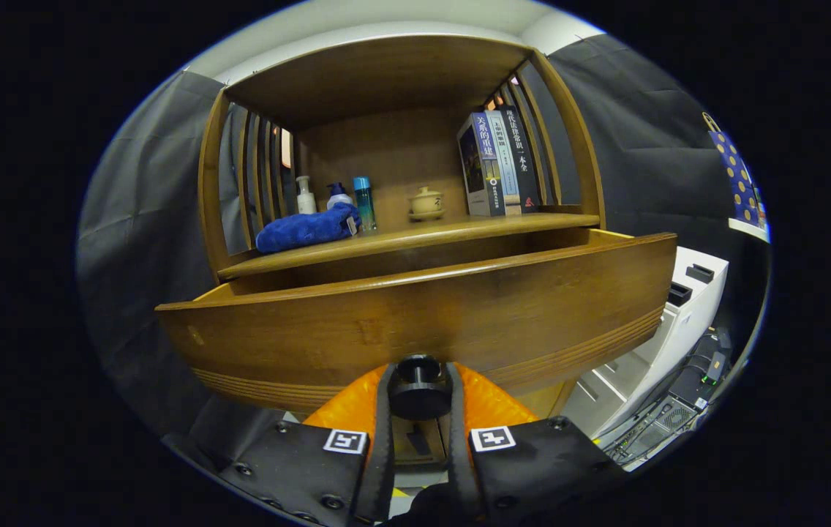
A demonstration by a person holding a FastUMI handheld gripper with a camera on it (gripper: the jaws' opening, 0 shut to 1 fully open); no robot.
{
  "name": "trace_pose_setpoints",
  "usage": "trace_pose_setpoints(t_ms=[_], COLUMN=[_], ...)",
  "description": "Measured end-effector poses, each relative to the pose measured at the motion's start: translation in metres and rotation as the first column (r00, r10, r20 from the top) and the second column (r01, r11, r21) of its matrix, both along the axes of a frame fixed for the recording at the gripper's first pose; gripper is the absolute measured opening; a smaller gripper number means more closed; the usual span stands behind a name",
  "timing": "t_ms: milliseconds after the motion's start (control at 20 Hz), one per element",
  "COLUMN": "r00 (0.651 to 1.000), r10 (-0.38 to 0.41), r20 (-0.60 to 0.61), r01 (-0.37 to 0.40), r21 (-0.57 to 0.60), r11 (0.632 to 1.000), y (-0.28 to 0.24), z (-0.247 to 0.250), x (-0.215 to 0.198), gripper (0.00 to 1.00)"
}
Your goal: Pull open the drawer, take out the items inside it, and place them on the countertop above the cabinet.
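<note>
Item one — my gripper point(419, 399): fingers drawn in narrow, clamped on the drawer knob point(418, 391), one finger pressing each side of it.

Item two — drawer point(423, 311): pulled out of the cabinet toward me, its broad wooden front just beyond the fingers. Long axis runs side to side across my view; the front faces me and the box runs back under the shelf. From this low angle the front hides the interior, so I cannot tell what lies inside.

Item three — worktop point(415, 236): the wooden ledge directly above the drawer, carrying a blue cloth point(307, 227), three small bottles point(335, 199), a lidded ceramic pot point(426, 203) and a row of upright books point(497, 162).

Risks, as I judge them: pulling further could run the drawer off its guides and tip the front downward; an off-centre tug could skew it and jam it. The worktop is already crowded at both ends — placing items carelessly could knock over a bottle or the pot.
</note>
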State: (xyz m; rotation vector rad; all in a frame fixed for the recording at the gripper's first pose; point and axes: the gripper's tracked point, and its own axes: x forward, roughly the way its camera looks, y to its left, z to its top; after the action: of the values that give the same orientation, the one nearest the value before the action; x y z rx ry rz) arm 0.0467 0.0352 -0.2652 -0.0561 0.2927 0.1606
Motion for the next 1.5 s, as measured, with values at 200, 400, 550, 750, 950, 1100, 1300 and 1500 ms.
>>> trace_pose_setpoints(t_ms=[200, 400, 550, 750, 950, 1100, 1300, 1500], r00=[1.0, 1.0, 1.0, 1.0, 1.0, 1.0, 1.0, 0.999], r10=[-0.009, -0.015, -0.009, -0.012, 0.003, -0.01, -0.029, -0.047], r20=[0.002, 0.01, 0.003, 0.0, -0.009, -0.01, -0.01, 0.021], r01=[0.01, 0.016, 0.009, 0.012, -0.003, 0.01, 0.029, 0.047], r21=[-0.012, -0.019, -0.001, -0.002, -0.012, 0.015, -0.021, -0.004], r11=[1.0, 1.0, 1.0, 1.0, 1.0, 1.0, 0.999, 0.999], y=[-0.002, -0.004, -0.004, -0.007, -0.009, -0.009, -0.01, -0.008], z=[-0.001, 0.001, 0.0, 0.0, 0.0, 0.0, 0.001, 0.025], x=[-0.007, -0.012, -0.015, -0.025, -0.039, -0.041, -0.04, -0.04], gripper=[0.38, 0.34, 0.3, 0.3, 0.3, 0.3, 0.36, 0.54])
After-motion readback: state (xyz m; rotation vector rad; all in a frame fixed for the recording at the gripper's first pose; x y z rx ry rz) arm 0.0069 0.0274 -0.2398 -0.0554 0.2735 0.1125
